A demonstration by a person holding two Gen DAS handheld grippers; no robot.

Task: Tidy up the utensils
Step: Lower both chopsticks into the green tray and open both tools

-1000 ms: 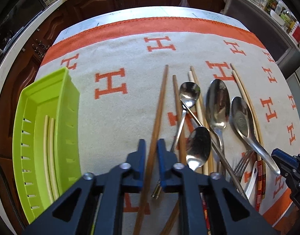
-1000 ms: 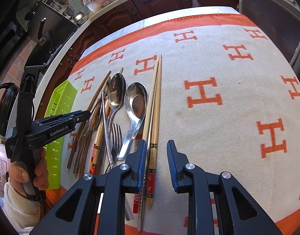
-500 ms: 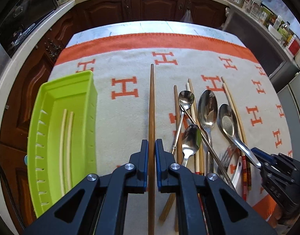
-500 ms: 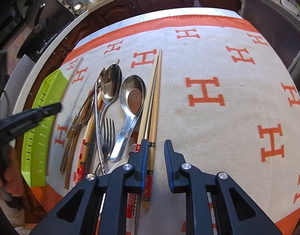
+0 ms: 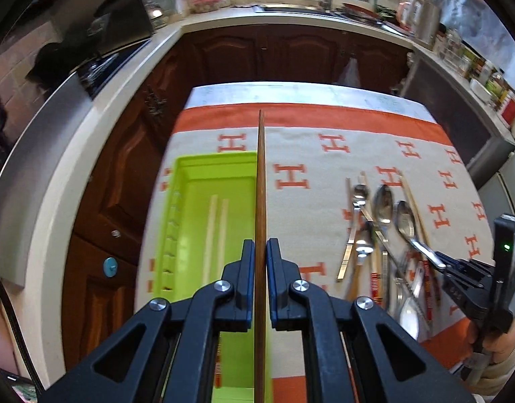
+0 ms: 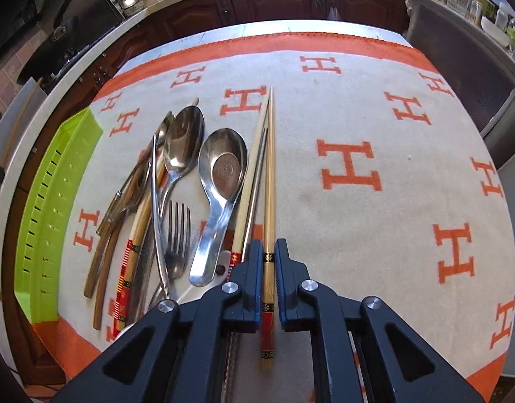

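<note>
A: The left gripper [image 5: 261,262] is clamped on a dark wooden chopstick [image 5: 260,181], which points straight away from the camera, lifted above the cloth and in line with the right wall of the green tray [image 5: 180,235]. The tray sits at the left edge of the table, with two pale chopsticks [image 5: 217,231] already lying in it.

B: So what could go wrong with the drop?

A: The stick hangs over the rim rather than the tray floor. Let go there and I'd expect it to strike the wall and roll out onto the patterned cloth [image 6: 391,117], or end up propped across the rim. It is also long and held near one end, so it could pivot between the pads if it is swung sideways quickly.

B: And the other hand?

A: The right gripper [image 6: 267,268] has its jaws slightly apart, one on each side of a bamboo chopstick [image 6: 269,174] with a red decorated end. I can't see the pads touching it, so I take it as not yet gripped. (The stick lies flat on the cloth.)

B: Anything crowding it?

A: A paler chopstick [image 6: 254,154] and a thin metal one lie just to its left, touching or nearly so. The left finger [image 6: 254,268] could catch one of those when closing and drag two sticks up together. Further left, the steel soup spoon [image 6: 220,181] and fork [image 6: 178,231] overlap in the pile, so a nudge there could shift several pieces.
</note>
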